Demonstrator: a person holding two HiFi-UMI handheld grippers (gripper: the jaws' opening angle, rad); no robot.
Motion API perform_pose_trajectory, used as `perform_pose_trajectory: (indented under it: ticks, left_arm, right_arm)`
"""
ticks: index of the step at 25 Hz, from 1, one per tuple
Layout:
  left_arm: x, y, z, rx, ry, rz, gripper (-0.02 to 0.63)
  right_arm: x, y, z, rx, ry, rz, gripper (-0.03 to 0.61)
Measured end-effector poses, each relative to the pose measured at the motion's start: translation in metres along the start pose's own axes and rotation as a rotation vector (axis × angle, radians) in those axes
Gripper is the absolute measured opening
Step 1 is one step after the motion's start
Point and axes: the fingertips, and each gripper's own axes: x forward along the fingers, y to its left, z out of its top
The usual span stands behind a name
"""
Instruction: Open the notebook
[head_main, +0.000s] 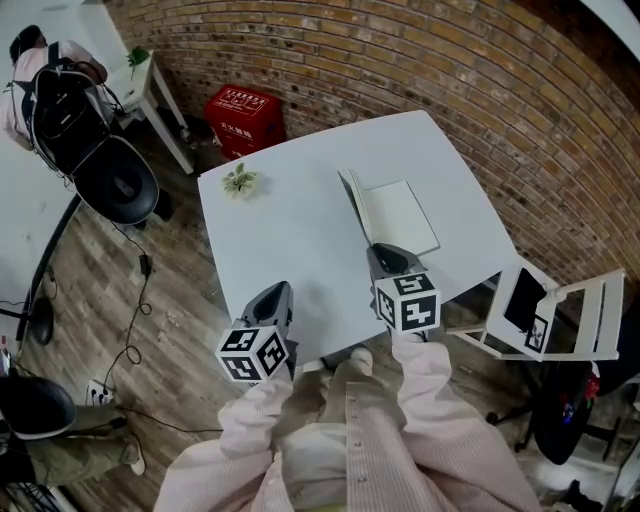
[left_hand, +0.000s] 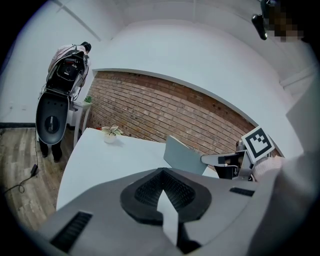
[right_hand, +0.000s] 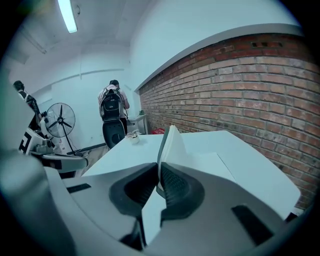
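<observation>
The notebook lies on the white table with its white page flat and its grey cover standing up on edge. My right gripper is shut on the near end of that cover; in the right gripper view the cover runs straight between the pads. My left gripper hovers over the table's front edge, left of the notebook and apart from it, jaws together with nothing in them. From there the raised cover shows at the right.
A small potted plant stands near the table's far left corner. A red crate sits on the floor by the brick wall. A white folding chair stands right of the table, an office chair to the left.
</observation>
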Motion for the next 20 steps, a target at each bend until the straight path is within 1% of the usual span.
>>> perform_pose_trajectory:
  ticks: [7, 10, 20]
  left_arm:
    - [-0.006, 0.009, -0.004, -0.003, 0.012, 0.003, -0.008]
    - [-0.009, 0.015, -0.004, -0.004, 0.014, 0.007, -0.008]
    - [-0.018, 0.034, -0.008, -0.014, 0.021, 0.022, -0.008]
  right_arm:
    - [0.014, 0.025, -0.016, -0.112, 0.023, -0.037, 0.028]
    - [0.020, 0.033, -0.022, -0.144, 0.031, -0.047, 0.028]
    - [0.040, 0.057, -0.051, -0.267, 0.101, -0.069, 0.031]
